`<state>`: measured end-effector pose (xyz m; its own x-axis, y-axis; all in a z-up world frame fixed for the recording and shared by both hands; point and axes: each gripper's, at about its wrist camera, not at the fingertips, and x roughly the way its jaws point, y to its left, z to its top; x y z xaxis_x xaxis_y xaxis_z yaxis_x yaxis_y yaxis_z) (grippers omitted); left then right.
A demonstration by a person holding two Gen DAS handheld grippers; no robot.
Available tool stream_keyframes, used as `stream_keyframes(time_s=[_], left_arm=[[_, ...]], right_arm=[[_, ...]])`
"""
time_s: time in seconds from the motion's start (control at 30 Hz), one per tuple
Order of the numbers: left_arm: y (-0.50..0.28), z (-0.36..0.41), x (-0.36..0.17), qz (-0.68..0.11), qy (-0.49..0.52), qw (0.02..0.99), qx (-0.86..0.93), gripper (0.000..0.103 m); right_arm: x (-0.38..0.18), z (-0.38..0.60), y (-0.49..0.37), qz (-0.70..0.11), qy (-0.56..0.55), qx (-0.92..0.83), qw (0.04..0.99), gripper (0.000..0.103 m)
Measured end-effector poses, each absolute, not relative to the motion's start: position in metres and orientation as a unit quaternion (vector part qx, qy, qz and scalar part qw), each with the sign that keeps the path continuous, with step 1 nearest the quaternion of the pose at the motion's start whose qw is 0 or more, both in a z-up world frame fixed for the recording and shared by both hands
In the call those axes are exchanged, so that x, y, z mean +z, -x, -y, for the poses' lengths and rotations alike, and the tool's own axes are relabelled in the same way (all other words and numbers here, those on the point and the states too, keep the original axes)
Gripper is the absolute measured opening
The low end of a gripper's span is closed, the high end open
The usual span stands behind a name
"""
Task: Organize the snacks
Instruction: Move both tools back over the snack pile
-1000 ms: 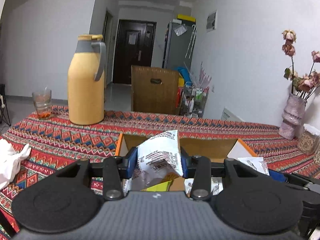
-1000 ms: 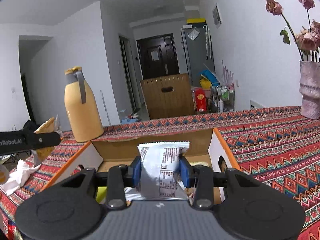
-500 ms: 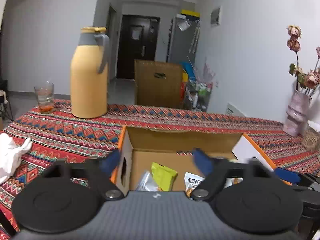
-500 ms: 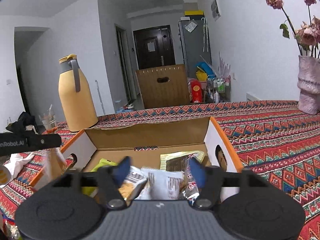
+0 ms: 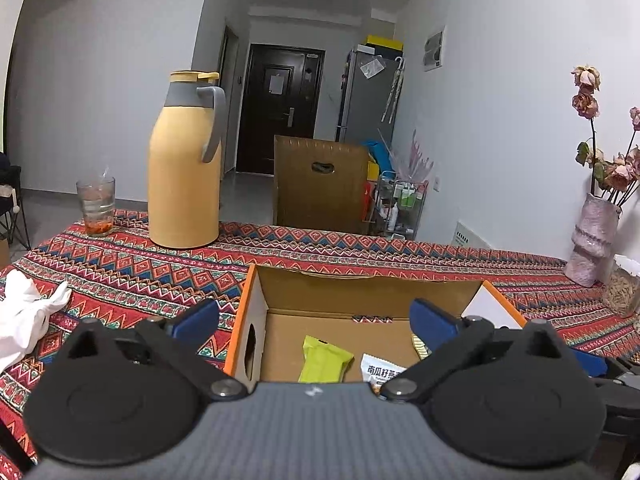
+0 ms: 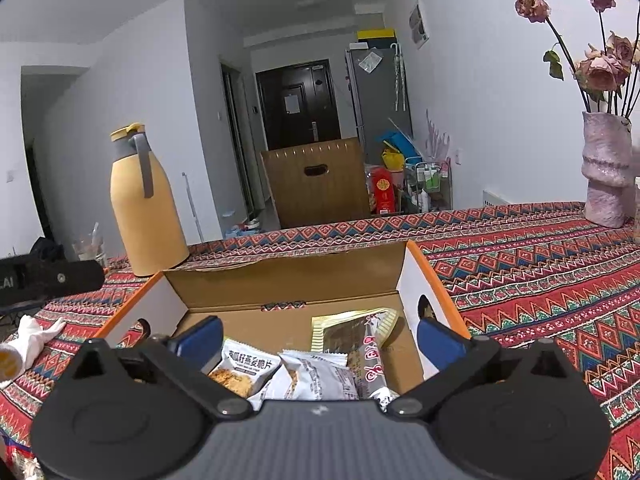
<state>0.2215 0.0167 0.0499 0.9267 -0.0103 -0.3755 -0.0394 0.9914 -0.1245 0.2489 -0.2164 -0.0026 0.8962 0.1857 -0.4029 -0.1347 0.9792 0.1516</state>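
Both white snack packets that were pinched a second ago have dropped into the cardboard box [image 6: 288, 280] on the counter [image 6: 540, 264], and the left gripper [image 5: 316, 318] and right gripper [image 6: 320, 336] have just swung wide open, empty, hovering over the snacks [image 6: 312, 372].

Both the black left gripper [image 5: 316, 320] and the black right gripper [image 6: 320, 338] sit low in frame, blue-padded fingers [image 5: 196, 320] just spread wide, nothing between them.
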Motion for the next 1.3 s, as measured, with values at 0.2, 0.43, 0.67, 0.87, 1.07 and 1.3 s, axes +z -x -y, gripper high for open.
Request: stream_keyframes(time_s=[0.2, 0.43, 0.67, 0.87, 1.07, 1.3], left_arm=[[-0.22, -0.018, 0.051, -0.189, 0.066, 0.98, 0.007, 0.103], [-0.216, -0.017, 0.06, -0.188, 0.069, 0.98, 0.015, 0.103], [-0.198, -0.014, 0.075, -0.176, 0.067, 0.982, 0.016, 0.103], [-0.179, -0.014, 0.081, -0.171, 0.06, 0.983, 0.015, 0.103], [-0.159, -0.013, 0.08, -0.175, 0.057, 0.983, 0.012, 0.103], [-0.14, -0.015, 0.069, -0.191, 0.05, 0.98, 0.007, 0.103]], right_arm=[[-0.001, 0.217, -0.247, -0.209, -0.06, 0.082, 0.973, 0.103], [0.006, 0.219, -0.242, -0.199, -0.056, 0.077, 0.975, 0.103], [0.022, 0.217, -0.227, -0.181, -0.045, 0.078, 0.979, 0.103], [0.03, 0.216, -0.207, -0.175, -0.032, 0.082, 0.981, 0.103], [0.029, 0.22, -0.185, -0.18, -0.029, 0.084, 0.98, 0.103], [0.02, 0.227, -0.163, -0.198, -0.033, 0.086, 0.976, 0.103]])
